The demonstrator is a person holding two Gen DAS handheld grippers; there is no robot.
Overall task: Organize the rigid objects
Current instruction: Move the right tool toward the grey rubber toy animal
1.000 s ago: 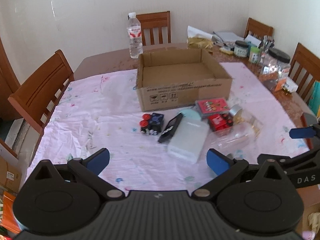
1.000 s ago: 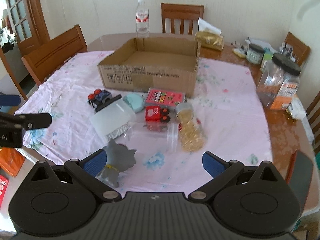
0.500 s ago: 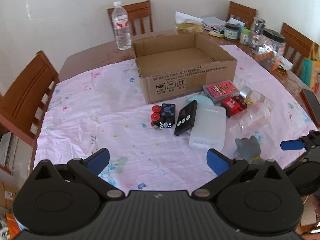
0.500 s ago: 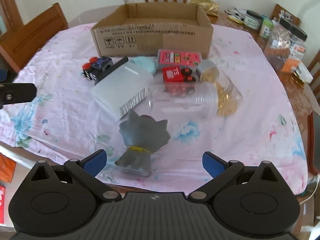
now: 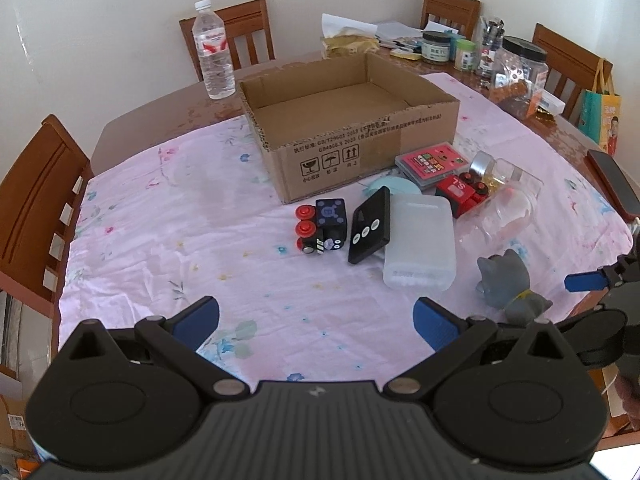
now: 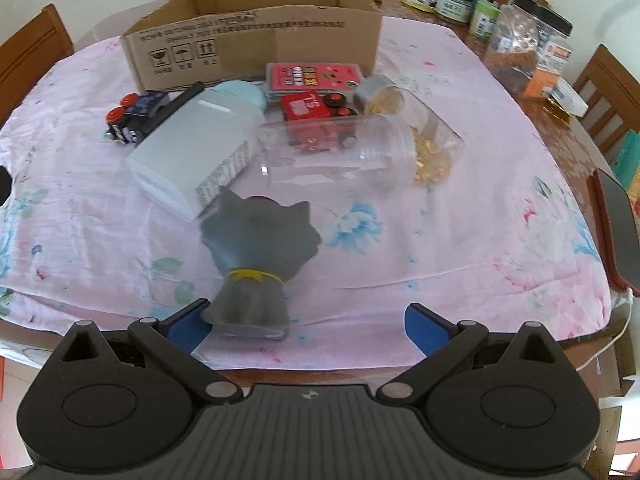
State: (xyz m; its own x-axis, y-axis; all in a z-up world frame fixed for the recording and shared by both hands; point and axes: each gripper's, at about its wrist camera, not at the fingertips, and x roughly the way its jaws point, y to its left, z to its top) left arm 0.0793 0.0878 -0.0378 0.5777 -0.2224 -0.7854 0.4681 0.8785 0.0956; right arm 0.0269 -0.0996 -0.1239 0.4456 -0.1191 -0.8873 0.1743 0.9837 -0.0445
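Note:
An open cardboard box (image 5: 348,120) stands mid-table; it also shows in the right wrist view (image 6: 256,28). In front of it lie a dark toy train (image 5: 322,226), a black remote (image 5: 370,226), a white plastic case (image 5: 420,246), a red toy train (image 6: 314,106), a pink card box (image 6: 314,76), a clear jar (image 6: 332,152), a jar of gold bits (image 6: 416,128) and a grey cat figure (image 6: 256,256). My left gripper (image 5: 316,324) is open and empty over the near cloth. My right gripper (image 6: 306,324) is open, with the cat figure's base by its left finger.
A water bottle (image 5: 212,52) stands behind the box. Jars and clutter (image 5: 516,76) crowd the far right. A phone (image 6: 618,236) lies at the right table edge. Wooden chairs (image 5: 36,200) surround the table, which has a pink cloth (image 5: 160,240).
Both grippers have moved forward towards the objects. The right gripper has closed in on the grey cat figure, which now sits by its left finger. Both stay open.

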